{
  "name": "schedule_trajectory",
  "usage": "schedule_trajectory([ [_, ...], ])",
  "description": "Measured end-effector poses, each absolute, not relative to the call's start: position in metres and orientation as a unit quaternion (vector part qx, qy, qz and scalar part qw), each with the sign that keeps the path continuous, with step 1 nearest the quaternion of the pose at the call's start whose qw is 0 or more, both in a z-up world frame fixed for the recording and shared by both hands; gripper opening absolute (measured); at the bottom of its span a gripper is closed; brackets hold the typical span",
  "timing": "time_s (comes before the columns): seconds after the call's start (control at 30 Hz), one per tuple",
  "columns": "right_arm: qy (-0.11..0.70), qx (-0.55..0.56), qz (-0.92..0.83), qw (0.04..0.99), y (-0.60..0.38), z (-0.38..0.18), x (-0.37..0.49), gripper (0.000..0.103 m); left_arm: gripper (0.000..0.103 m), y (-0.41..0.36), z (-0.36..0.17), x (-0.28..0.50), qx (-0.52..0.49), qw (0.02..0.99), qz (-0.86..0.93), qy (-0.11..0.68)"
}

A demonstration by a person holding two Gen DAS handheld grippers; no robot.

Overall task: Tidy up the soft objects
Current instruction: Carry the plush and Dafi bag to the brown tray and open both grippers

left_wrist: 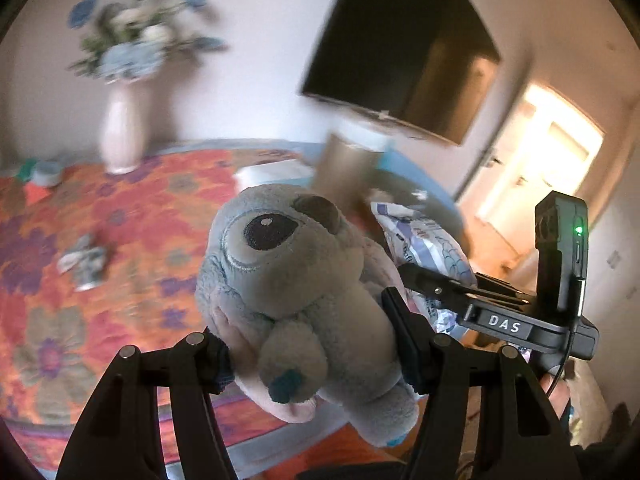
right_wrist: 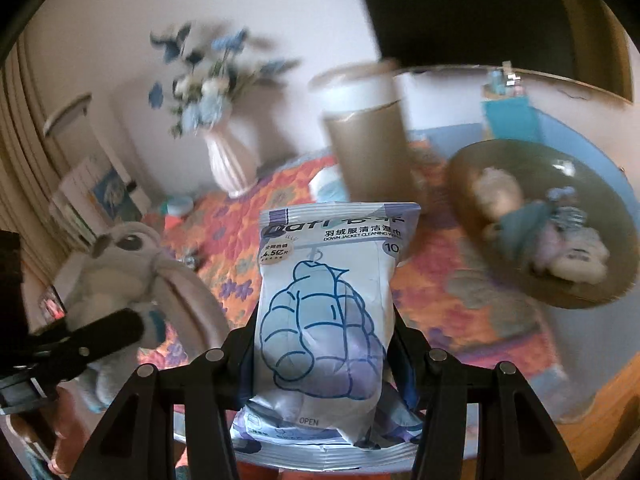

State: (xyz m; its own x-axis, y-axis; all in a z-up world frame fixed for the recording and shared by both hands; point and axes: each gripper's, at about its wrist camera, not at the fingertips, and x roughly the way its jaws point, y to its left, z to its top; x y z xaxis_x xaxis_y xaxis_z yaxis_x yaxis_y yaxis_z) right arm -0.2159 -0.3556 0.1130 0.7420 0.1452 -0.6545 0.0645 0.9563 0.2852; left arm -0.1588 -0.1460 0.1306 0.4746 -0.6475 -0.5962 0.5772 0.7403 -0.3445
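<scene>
Left hand-held gripper (left_wrist: 316,356) is clamped on a grey plush toy (left_wrist: 296,280), pads squeezing its lower body, head sticking out ahead. Held up off the tabletop (left_wrist: 120,216), probably so it can be carried over to the bowl. Jaws about halfway apart, filled by the toy's body.

Right hand-held gripper (right_wrist: 324,356) has a wipes pack (right_wrist: 328,300) pinched between its fingers, upright, label facing the camera. Also lifted clear of the tabletop. Jaws roughly mid-width, pressing the pack's sides.

The two loads ride side by side; each view shows the other's cargo at its edge.

Toy: fuzzy grey, big dark embroidered eye, dark nose, pinkish ear lining, teal patch on a paw. Squashy, dents under the pads.

Pack: soft white-blue pouch, puffer jacket drawing, "OPEN" flap near the bottom.

Brown bowl (right_wrist: 600,184) at right on the floral cloth already holds several small plush items, likely the drop spot. Vase (right_wrist: 230,160) and tan canister (right_wrist: 368,152) stand behind.
</scene>
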Motion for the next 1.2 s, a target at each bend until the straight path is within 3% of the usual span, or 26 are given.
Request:
schedule_trajectory([
  [0.23, 0.291, 0.185, -0.032, 0.938, -0.422, 0.147, -0.267, 0.053, 0.061, -0.21, 0.15, -0.17, -0.029, 0.834, -0.424, 0.352],
  [0.47, 0.247, 0.231, -0.129, 0.932, -0.517, 0.174, -0.263, 0.053, 0.061, -0.301, 0.177, -0.156, 0.007, 0.823, -0.461, 0.333],
  [0.73, 0.31, 0.228, -0.183, 0.905, -0.587, 0.165, -0.182, 0.054, 0.064, -0.413, 0.168, -0.118, 0.073, 0.843, -0.421, 0.328],
  [0.8, 0.33, 0.214, -0.189, 0.9, -0.597, 0.157, -0.16, 0.061, 0.065, -0.428, 0.153, -0.109, 0.084, 0.847, -0.41, 0.328],
  [0.83, 0.344, 0.21, -0.187, 0.896, -0.602, 0.152, -0.15, 0.069, 0.068, -0.434, 0.146, -0.105, 0.087, 0.845, -0.41, 0.332],
  [1.0, 0.385, 0.207, -0.163, 0.884, -0.613, 0.128, -0.141, 0.069, 0.084, -0.45, 0.122, -0.107, 0.113, 0.825, -0.434, 0.344],
  [1.2, 0.363, 0.24, -0.159, 0.886, -0.61, 0.133, -0.172, 0.07, 0.085, -0.435, 0.13, -0.136, 0.131, 0.831, -0.452, 0.295],
])
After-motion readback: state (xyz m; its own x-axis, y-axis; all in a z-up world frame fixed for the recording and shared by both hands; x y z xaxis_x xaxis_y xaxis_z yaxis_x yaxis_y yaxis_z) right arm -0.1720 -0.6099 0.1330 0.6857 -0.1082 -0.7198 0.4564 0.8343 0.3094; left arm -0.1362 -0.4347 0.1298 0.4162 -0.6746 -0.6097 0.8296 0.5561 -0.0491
